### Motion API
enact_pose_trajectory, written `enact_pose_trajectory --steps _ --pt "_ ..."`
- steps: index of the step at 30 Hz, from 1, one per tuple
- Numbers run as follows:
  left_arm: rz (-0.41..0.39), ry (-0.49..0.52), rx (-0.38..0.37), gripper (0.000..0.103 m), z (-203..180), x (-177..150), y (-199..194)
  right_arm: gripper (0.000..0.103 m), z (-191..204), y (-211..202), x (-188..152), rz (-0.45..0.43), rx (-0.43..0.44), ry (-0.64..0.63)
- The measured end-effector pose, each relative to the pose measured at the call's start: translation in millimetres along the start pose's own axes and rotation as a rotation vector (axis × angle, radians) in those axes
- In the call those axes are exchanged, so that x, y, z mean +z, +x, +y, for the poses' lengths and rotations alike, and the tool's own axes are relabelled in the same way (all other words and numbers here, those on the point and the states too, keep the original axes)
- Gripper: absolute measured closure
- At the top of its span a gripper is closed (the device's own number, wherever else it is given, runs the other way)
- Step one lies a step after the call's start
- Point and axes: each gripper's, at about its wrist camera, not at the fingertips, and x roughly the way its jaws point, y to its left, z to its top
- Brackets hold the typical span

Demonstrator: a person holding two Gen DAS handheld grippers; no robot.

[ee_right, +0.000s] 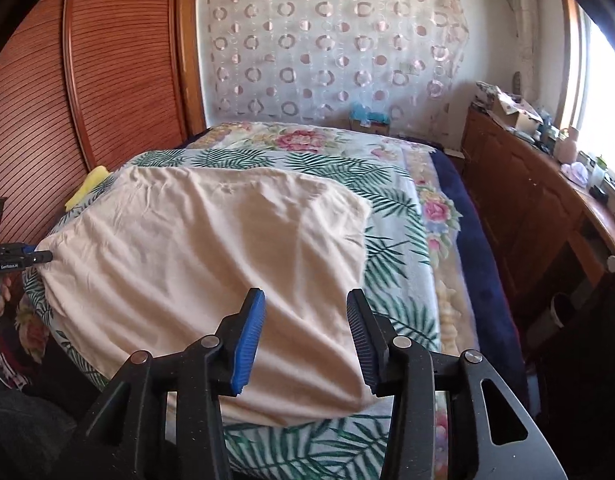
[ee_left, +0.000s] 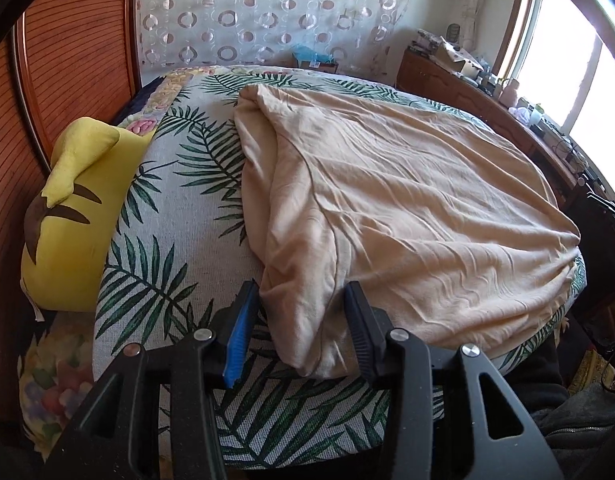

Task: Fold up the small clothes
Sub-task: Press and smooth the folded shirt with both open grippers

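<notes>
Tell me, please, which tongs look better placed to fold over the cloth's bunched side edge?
Left, probably: the left tongs stand open astride the peach cloth's bunched edge, while the right tongs hover over its flat corner.

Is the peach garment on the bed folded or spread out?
Partly folded: the peach garment has its left side doubled over along a long crease; the rest lies flat.

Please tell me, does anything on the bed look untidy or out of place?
The peach garment is wrinkled, and its left edge is rolled under in a bulky, uneven fold. Nothing looks spilled or damaged. The yellow plush toy leans against the wooden panel at the bed's left side.
</notes>
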Motion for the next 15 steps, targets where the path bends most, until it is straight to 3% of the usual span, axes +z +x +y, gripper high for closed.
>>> enact_pose_trajectory --steps 5,6,8,10,15 --pt "0.009 0.001 -0.007 0.054 -0.2 -1.4 4.0 0.057 20.4 26.3 -7.7 0.042 0.081 0.003" --pt "0.011 0.002 -0.009 0.05 -0.1 -1.6 4.8 0.054 24.4 33.6 -9.7 0.051 0.092 0.001" --pt "0.02 -0.006 0.014 0.024 0.7 -1.0 7.5 0.045 27.3 45.1 -14.8 0.06 0.108 0.003" --pt "0.02 -0.013 0.012 0.022 2.0 -1.6 7.8 0.039 26.3 56.8 -18.9 0.082 0.121 0.014" --pt "0.012 -0.02 0.021 0.022 2.3 -3.1 8.6 0.039 19.8 81.5 -25.9 0.132 0.063 -0.013"
